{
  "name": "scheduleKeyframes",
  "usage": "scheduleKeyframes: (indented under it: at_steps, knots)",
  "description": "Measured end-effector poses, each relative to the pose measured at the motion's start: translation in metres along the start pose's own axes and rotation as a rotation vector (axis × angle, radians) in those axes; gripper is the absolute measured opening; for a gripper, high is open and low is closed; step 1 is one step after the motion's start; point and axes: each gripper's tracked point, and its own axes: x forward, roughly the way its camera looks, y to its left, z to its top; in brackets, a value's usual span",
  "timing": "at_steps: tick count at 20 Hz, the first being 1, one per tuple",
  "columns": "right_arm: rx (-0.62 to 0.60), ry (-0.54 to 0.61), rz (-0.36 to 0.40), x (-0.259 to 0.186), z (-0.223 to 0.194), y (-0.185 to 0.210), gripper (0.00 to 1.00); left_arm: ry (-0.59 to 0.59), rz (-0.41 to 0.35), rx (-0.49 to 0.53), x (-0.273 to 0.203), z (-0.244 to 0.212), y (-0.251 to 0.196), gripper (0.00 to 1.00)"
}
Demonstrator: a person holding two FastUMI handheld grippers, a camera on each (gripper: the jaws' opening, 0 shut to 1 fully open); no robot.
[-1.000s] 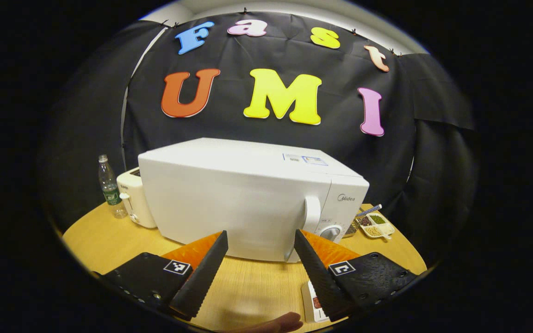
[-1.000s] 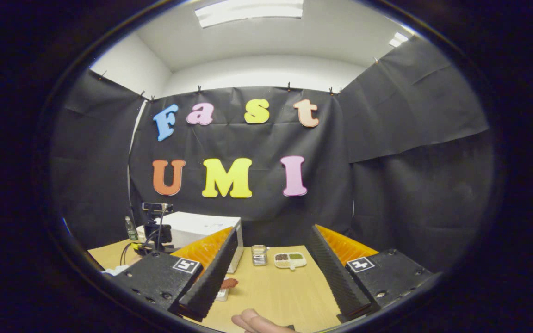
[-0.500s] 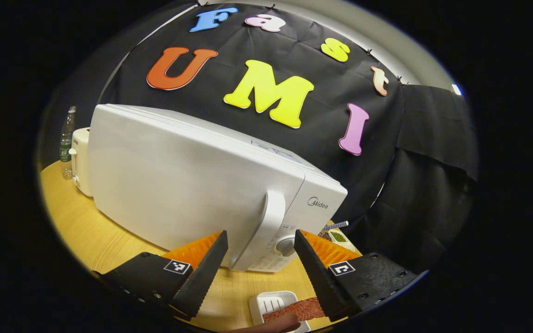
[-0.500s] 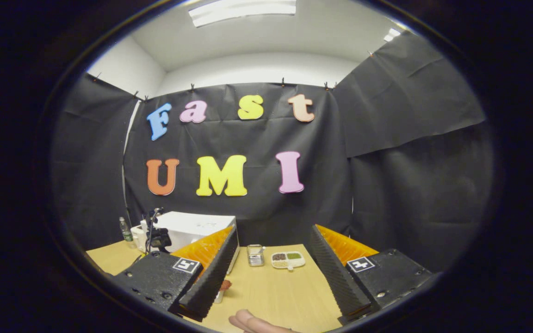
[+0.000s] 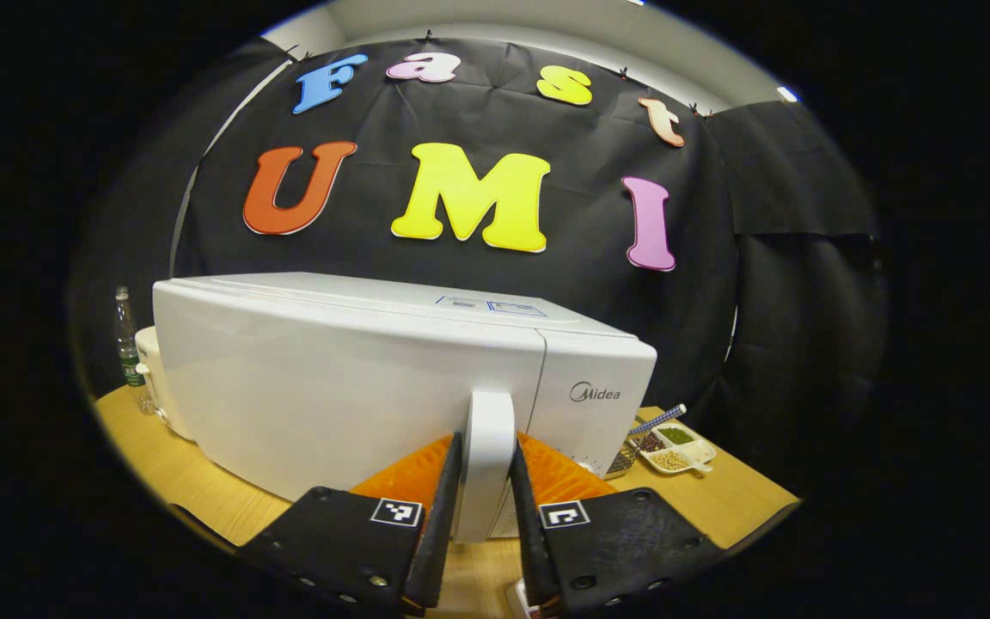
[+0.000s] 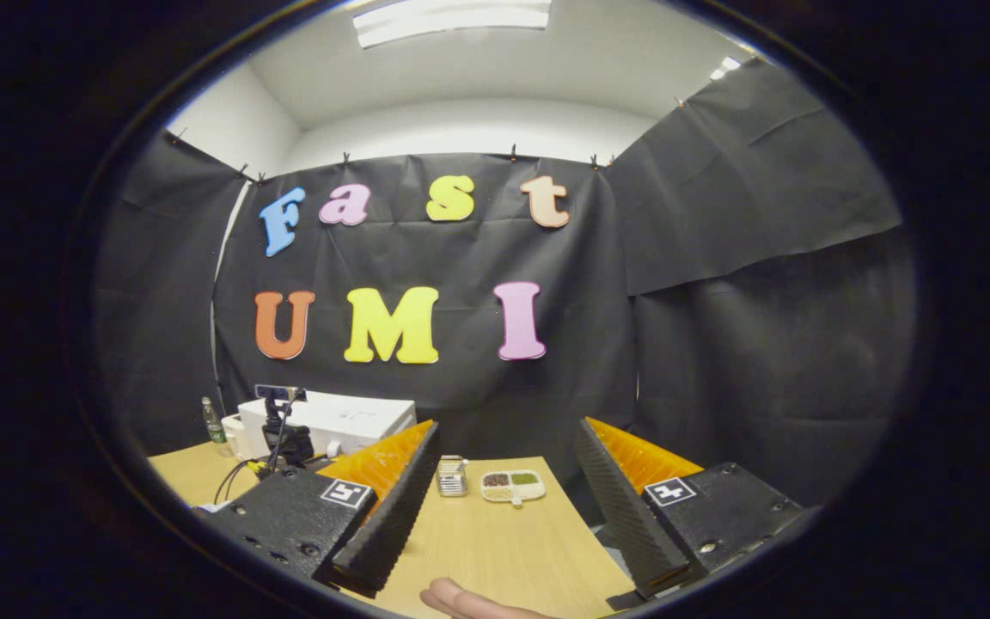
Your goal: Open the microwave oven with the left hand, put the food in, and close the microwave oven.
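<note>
The white microwave (image 5: 332, 378) stands on the wooden table, its door flush with the body. My left gripper (image 5: 485, 447) is shut on the door's vertical white handle (image 5: 491, 421), one finger on each side. A sliver of the white food dish (image 5: 518, 593) peeks out low between the fingers. In the right gripper view the microwave (image 6: 349, 417) sits far off at the left, and the left gripper's body (image 6: 284, 434) is in front of it. My right gripper (image 6: 505, 428) hangs open over the table with nothing between its fingers.
A water bottle (image 5: 127, 344) and a white toaster (image 5: 151, 383) stand left of the microwave. A divided dish of grains (image 5: 675, 443) and a small metal box (image 5: 624, 460) lie to its right. A person's fingertip (image 6: 461, 597) shows at the bottom.
The left gripper moved in onto the microwave door handle and went from open to shut on it. The right gripper stayed open and drifted slightly to the right.
</note>
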Motion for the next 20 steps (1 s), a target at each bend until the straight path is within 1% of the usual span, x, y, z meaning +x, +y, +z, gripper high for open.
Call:
scheduleKeyframes:
  at_steps: [1,2,3,4,5,6,7,8,9,10,11,13,14,15,18,19,20]
  knots:
    - [0.003,0.002,0.002,0.001,-0.001,0.001,1.00,0.003,0.014,0.042,-0.001,0.000,0.000,0.36]
    - [0.003,0.005,0.005,0.001,-0.002,0.001,0.90,0.019,0.023,0.080,-0.001,-0.004,0.001,0.36]
    - [0.004,0.008,0.006,0.001,-0.003,0.001,1.00,0.015,0.021,0.095,-0.002,-0.005,0.000,0.36]
    - [0.005,0.011,0.006,0.001,-0.004,0.002,0.90,0.038,0.016,0.091,-0.002,-0.008,0.002,0.26]
    - [0.004,0.013,0.005,0.001,-0.005,0.002,1.00,0.067,0.008,0.073,-0.005,-0.014,0.001,0.27]
    - [0.004,0.015,0.004,0.001,-0.005,0.001,0.90,0.058,0.004,0.060,-0.006,-0.010,0.003,0.17]
    - [0.005,0.015,0.002,0.001,-0.007,-0.001,1.00,0.067,0.002,0.051,-0.005,-0.012,0.002,0.19]
    - [0.006,0.014,-0.001,0.000,-0.006,-0.002,1.00,0.071,0.003,0.059,-0.007,-0.013,0.002,0.19]
    - [0.003,0.013,-0.004,-0.001,-0.006,-0.003,0.90,0.070,0.006,0.064,-0.007,-0.013,0.002,0.19]
    - [0.000,0.012,-0.008,-0.001,-0.006,-0.005,1.00,0.059,0.010,0.052,-0.007,-0.012,0.003,0.19]
    - [-0.002,0.012,-0.010,0.000,-0.006,-0.006,0.90,0.054,0.011,0.033,-0.007,-0.012,0.003,0.16]
    - [-0.004,0.012,-0.007,-0.001,-0.006,-0.006,0.90,0.057,0.009,0.021,-0.008,-0.013,0.001,0.17]
    - [-0.006,0.013,-0.005,-0.001,-0.006,-0.006,1.00,0.063,0.009,0.027,-0.010,-0.014,0.001,0.17]
    - [-0.008,0.014,0.000,-0.001,-0.008,-0.005,0.90,0.065,0.008,0.035,-0.011,-0.015,0.001,0.17]
    - [-0.016,0.005,0.005,-0.002,-0.006,-0.006,0.90,0.069,-0.009,0.047,-0.013,-0.015,0.000,0.17]
    - [-0.022,0.000,-0.001,-0.001,-0.006,-0.009,1.00,0.070,-0.005,0.059,-0.013,-0.014,0.001,0.16]
    - [-0.028,-0.002,-0.005,-0.001,-0.007,-0.010,1.00,0.079,0.006,0.067,-0.012,-0.016,0.001,0.17]
